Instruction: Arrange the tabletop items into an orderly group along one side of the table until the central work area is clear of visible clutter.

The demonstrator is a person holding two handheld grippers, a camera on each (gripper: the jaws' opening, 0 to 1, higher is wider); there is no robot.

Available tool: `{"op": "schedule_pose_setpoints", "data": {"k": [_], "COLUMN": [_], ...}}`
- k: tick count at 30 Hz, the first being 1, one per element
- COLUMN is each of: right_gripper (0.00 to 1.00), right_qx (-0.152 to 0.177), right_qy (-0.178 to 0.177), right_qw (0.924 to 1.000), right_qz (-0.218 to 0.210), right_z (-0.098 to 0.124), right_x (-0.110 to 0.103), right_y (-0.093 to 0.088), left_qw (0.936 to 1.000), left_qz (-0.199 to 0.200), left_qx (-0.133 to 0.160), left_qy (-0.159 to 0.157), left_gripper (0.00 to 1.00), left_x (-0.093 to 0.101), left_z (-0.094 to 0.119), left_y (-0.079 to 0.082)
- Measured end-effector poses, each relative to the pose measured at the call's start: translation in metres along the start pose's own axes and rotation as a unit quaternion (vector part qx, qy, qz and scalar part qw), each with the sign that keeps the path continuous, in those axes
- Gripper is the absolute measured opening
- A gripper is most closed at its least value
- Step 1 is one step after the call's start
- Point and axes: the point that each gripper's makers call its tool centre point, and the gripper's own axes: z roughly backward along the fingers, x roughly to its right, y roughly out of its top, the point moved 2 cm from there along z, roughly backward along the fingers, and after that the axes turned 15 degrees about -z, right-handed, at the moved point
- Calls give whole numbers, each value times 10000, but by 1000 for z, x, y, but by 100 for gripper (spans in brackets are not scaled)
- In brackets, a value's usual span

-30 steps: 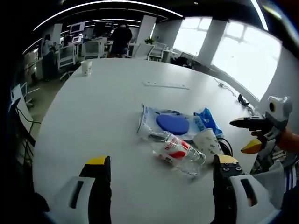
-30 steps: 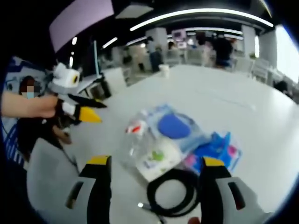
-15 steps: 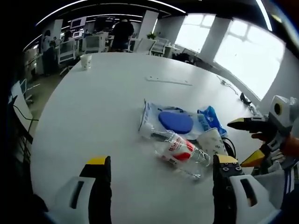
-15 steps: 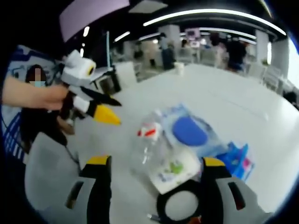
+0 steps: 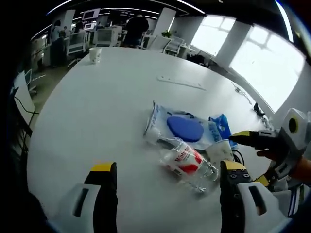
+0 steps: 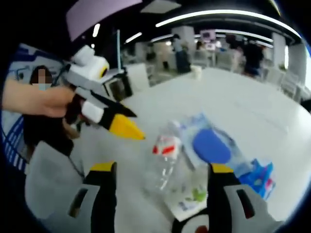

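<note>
White and round, the office table (image 5: 97, 111) carried a clear plastic bottle with a red label (image 5: 187, 162) lying on its side, just ahead between both released grippers: left gripper (image 5: 163, 172), right gripper (image 6: 158, 170). Its long axis ran slantwise; the right looked nearer.

bottle: clear plastic bottle (image 5: 187, 162) with red label, lying on its side just ahead of my right jaw tip in the left gripper view.
pouch: clear pouch (image 5: 181, 128) with blue disc, flat, beyond the bottle.
blue packet: blue packet (image 5: 218, 127), beside the pouch.
paper cup: paper cup (image 5: 219, 150), tipped over, between bottle and packet.
</note>
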Motion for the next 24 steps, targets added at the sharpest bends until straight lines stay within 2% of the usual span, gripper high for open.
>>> {"op": "schedule_pose_setpoints", "data": {"k": [9,19,24], "right_gripper": [72,70,66], "right_qx": [-166,-389,-453], "right_qy": [195,95,53], "right_qw": [9996,9992,9988], "right_qz": [143,7,-148], "right_z": [-21,-33,-40], "right_x": [-16,-13,-12], "right_y": [-2,-9,-11], "left_qw": [9999,9995,9983], "left_qz": [161,281,567], "left_qx": [3,-117,-121], "left_qy": [-26,-15,-24], "left_gripper": [88,86,84], "left_x": [5,2,2], "left_z": [-9,-19,-24], "left_y": [7,6,7]}}
